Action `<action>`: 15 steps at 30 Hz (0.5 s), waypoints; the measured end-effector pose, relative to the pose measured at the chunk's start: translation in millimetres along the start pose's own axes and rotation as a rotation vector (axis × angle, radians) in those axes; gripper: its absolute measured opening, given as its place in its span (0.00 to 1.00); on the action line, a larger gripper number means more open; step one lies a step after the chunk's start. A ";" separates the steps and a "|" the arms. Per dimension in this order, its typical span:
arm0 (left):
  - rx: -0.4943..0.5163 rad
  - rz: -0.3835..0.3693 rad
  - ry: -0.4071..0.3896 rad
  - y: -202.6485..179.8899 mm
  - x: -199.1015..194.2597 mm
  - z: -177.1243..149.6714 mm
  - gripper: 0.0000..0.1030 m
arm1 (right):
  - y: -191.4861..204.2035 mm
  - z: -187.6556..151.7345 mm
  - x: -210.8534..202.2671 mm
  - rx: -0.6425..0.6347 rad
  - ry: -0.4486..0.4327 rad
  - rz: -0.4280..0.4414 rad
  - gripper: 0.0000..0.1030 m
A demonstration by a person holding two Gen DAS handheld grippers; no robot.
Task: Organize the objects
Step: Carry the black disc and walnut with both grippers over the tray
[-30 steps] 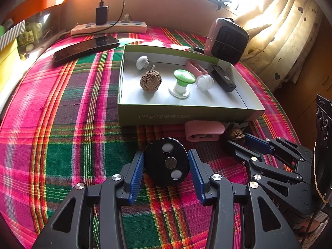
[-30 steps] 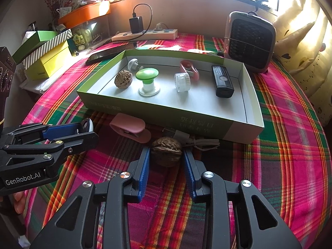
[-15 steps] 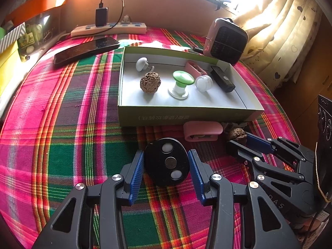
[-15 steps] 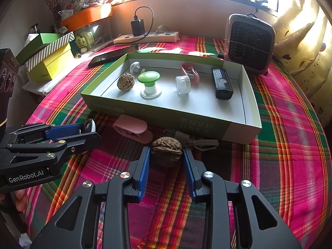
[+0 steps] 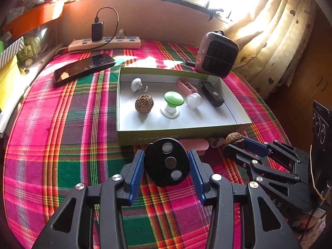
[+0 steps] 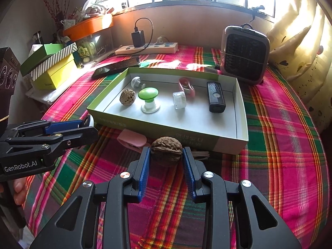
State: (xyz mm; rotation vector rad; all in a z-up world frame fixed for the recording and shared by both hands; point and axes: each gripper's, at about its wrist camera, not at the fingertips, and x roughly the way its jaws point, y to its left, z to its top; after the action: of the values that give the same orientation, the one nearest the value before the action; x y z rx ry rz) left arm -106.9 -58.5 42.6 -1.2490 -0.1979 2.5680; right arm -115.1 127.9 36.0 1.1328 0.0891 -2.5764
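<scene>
My left gripper (image 5: 166, 162) is shut on a black oval disc (image 5: 167, 161) with three round spots, held above the plaid cloth in front of the green box (image 5: 128, 133). My right gripper (image 6: 166, 155) is shut on a brown walnut (image 6: 166, 149), also lifted near the box's front wall (image 6: 166, 127); the walnut also shows in the left wrist view (image 5: 234, 139). Inside the box lie another walnut (image 5: 144, 103), a white knob (image 5: 136, 84), a green-topped knob (image 5: 173, 100), a clear jar (image 5: 193, 100), a pink clip (image 5: 185, 85) and a black device (image 5: 212, 93).
A pink case (image 6: 131, 140) and a small cable bundle (image 6: 199, 154) lie on the cloth before the box. A phone (image 5: 83, 66) and power strip (image 5: 104, 43) lie behind, a small heater (image 5: 217, 55) at the back right, stacked boxes (image 6: 49, 66) at the left.
Both grippers have risen with their objects: the disc and the walnut now sit higher against the box's front wall, and both views look down on the table from higher up.
</scene>
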 end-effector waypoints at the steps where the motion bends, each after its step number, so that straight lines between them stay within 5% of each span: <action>1: 0.005 0.002 -0.004 -0.9 -0.6 2.4 0.40 | -1.0 2.2 -0.7 0.001 -0.003 0.001 0.32; 15: 0.021 -0.002 -0.034 -1.0 4.8 45.8 0.40 | -14.5 32.4 14.7 0.011 0.010 0.053 0.32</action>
State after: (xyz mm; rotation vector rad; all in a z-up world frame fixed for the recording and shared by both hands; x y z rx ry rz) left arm -145.7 -56.2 67.5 -1.1981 -0.1783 2.5837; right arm -151.9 131.7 46.4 1.1370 0.0465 -2.5274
